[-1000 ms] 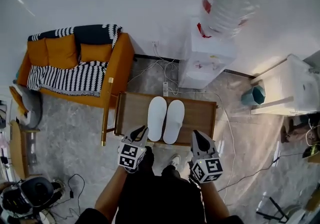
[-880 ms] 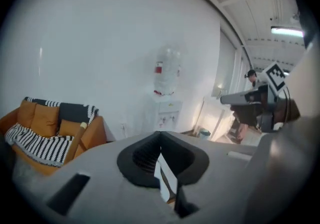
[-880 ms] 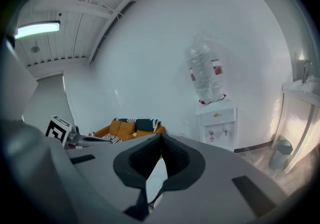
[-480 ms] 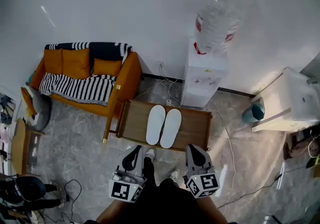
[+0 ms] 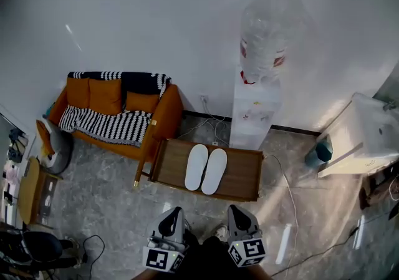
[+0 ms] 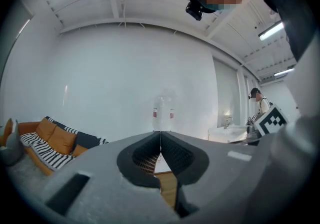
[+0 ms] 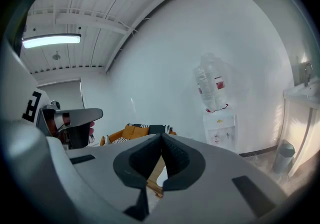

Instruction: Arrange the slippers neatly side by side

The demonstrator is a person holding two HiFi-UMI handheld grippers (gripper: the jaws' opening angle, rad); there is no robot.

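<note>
Two white slippers, the left one (image 5: 196, 166) and the right one (image 5: 216, 171), lie side by side with their sides touching on a low wooden table (image 5: 243, 176). Both point toward the far wall. My left gripper (image 5: 174, 212) and right gripper (image 5: 236, 210) hover low in the head view, well short of the table and apart from the slippers. In the left gripper view the left gripper (image 6: 160, 136) has its jaws pressed together with nothing between them. The right gripper (image 7: 161, 136) shows the same in its own view.
An orange sofa (image 5: 161, 113) with a striped blanket stands left of the table. A water dispenser (image 5: 255, 113) stands behind it. A teal bin (image 5: 319, 151) and a white cabinet (image 5: 368, 129) are at the right. Cables (image 5: 283, 179) trail on the grey floor, and a small stool (image 5: 31, 188) is at the far left.
Both grippers have drawn back from the table's near edge toward the bottom of the head view. The slippers have stayed in place on the table.
</note>
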